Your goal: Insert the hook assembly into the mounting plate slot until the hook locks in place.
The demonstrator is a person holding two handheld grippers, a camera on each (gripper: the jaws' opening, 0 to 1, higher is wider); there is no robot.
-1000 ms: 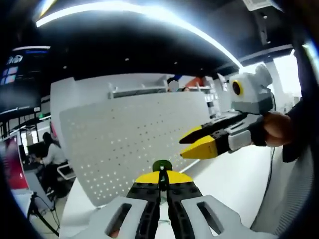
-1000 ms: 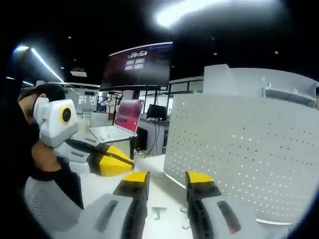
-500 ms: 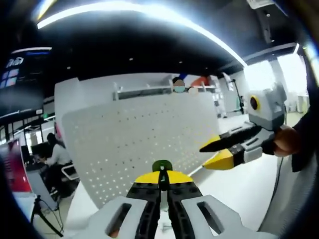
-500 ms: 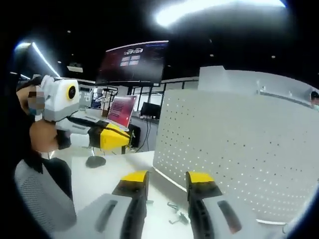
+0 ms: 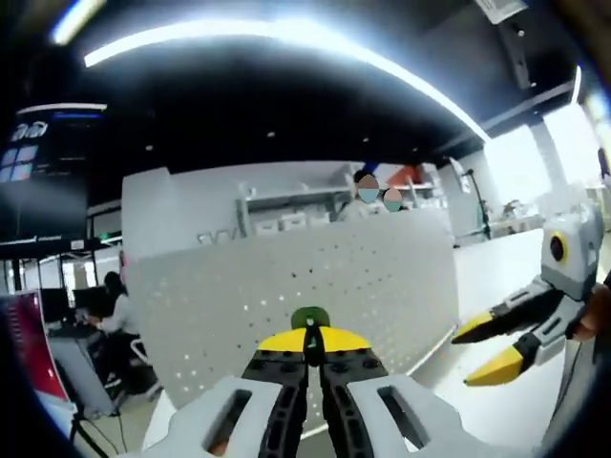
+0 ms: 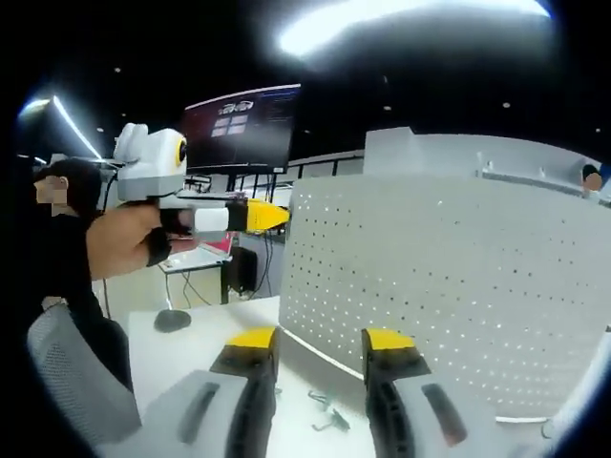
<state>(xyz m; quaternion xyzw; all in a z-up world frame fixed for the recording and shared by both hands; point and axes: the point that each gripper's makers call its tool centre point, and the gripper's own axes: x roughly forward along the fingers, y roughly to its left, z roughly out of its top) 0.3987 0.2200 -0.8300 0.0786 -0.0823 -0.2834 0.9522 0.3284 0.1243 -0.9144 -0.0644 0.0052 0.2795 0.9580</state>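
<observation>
My left gripper (image 5: 306,336) has its jaws closed on a small green part (image 5: 310,318), probably the hook assembly, though it is half hidden. Over the last second I raised it toward the perforated mounting plate (image 5: 315,296), while my right gripper (image 6: 313,345), jaws apart and empty, drew aside. Small metal hooks (image 6: 327,414) lie on the surface (image 6: 181,353). Insertion is not begun.
</observation>
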